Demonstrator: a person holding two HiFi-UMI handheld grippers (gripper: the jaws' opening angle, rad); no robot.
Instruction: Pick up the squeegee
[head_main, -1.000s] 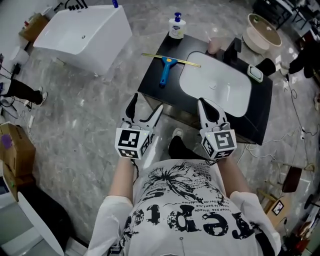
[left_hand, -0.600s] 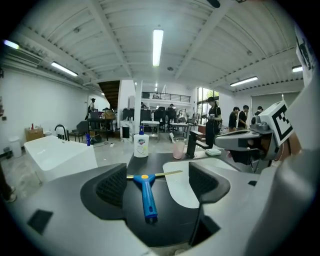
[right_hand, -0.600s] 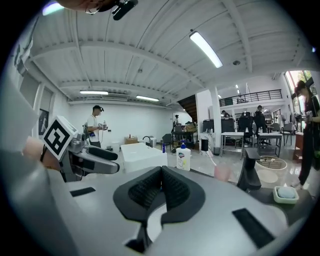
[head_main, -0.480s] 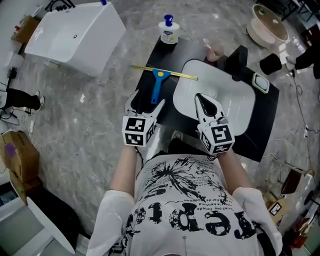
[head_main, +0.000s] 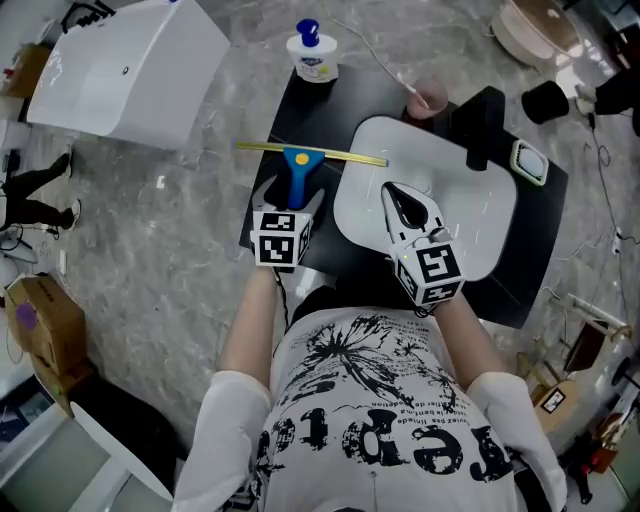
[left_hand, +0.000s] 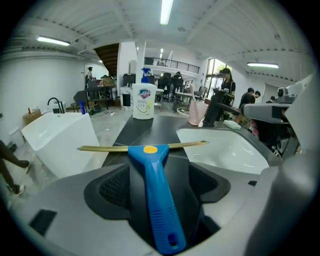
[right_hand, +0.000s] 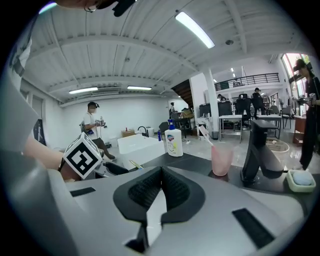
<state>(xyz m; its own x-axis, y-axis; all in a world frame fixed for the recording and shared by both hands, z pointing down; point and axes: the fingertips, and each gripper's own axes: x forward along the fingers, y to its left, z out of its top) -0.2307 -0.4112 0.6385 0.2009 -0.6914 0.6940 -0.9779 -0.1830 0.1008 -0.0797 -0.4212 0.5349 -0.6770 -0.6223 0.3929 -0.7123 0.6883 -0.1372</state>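
Squeegee (head_main: 297, 166) lies on the black surface (head_main: 335, 108), its blue handle (left_hand: 156, 200) between your left gripper's (head_main: 292, 193) spread jaws, not yet pinched, so close off-centre and it could skid sideways out, while your right gripper's (head_main: 398, 196) jaws sit pressed together, empty.

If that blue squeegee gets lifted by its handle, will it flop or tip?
The squeegee looks like rigid plastic, so it is probably stiff and light. Its handle has ribs near the end, which should help grip. The long yellow blade sits ahead of the open left gripper, so it may dip forward.
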